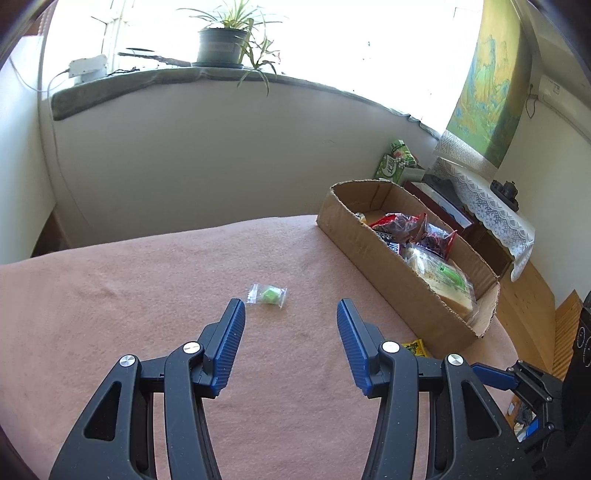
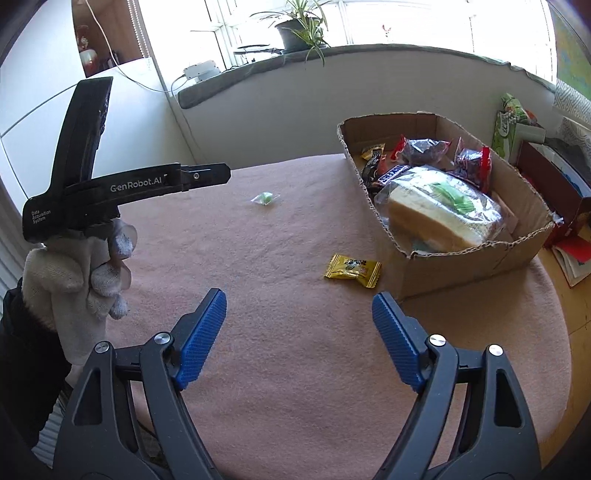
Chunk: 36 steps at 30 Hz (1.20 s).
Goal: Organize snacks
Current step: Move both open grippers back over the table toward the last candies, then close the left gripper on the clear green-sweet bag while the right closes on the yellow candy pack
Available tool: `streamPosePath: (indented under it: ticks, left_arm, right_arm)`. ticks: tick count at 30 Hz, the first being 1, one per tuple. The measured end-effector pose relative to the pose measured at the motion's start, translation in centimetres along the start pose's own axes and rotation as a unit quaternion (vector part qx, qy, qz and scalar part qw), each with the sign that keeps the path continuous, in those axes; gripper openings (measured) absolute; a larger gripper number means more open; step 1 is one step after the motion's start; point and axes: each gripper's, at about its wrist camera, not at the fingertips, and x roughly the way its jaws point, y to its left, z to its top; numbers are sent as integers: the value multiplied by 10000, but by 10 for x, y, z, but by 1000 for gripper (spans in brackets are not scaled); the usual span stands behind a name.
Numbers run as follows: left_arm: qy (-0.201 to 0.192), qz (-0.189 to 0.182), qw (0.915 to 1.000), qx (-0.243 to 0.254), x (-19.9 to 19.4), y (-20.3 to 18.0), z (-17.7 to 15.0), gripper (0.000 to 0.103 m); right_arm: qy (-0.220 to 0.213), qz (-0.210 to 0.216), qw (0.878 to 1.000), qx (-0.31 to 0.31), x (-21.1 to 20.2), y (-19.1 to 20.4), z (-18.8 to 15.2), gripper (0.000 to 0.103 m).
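Now both grippers hang over the pink blanket (image 2: 288, 369) that covers the table, and both are empty. From the left wrist view, the left gripper (image 1: 291, 308) has its blue pads spread apart with nothing between them, and a small clear-wrapped green candy (image 1: 268, 295) lies on the cloth just past the fingertips, at about 11 o'clock from the gap. Over at 2 o'clock sits the cardboard box (image 1: 364, 254), already loaded with red-trimmed packets (image 1: 406, 225) and a bagged loaf of sliced bread (image 1: 443, 282). A sliver of yellow wrapper peeps out at 4 o'clock behind the right finger. Switch to the right wrist view and it becomes clear: the right gripper (image 2: 299, 301) stands wide open, nothing in its grasp, and a yellow-wrapped candy (image 2: 352, 270) lies flat on the blanket at 1 o'clock from the gap, just beside the near corner of the box. In the box I can make out a chocolate bar (image 2: 391, 173) next to the bread, though the smaller pieces deeper in are hard to tell apart. The green candy shows far off at 11 o'clock. At 9 o'clock, a white-gloved hand (image 2: 66, 273) holds the handle of the left gripper, its arm pointing toward the green candy. Up at 12 o'clock, a potted plant (image 2: 299, 26) stands on the windowsill.
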Motion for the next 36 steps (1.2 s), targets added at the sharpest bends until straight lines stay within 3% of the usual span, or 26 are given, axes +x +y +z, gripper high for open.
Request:
streamPosePath:
  ticks: [3,19,36]
  left_arm:
    - [34,-46,10000,-19,3,7,0,51]
    - [150,-336,9988,-313,19,51,-2,51]
    - [256,-304,9987,-312,30,60,3,51]
  right_arm:
    - [99,-126,9997,185,15,-4,1,72]
    - [517,-1195,9912,229,69,7,19,72]
    - [698,-1051,9915,308,89,6,29,72]
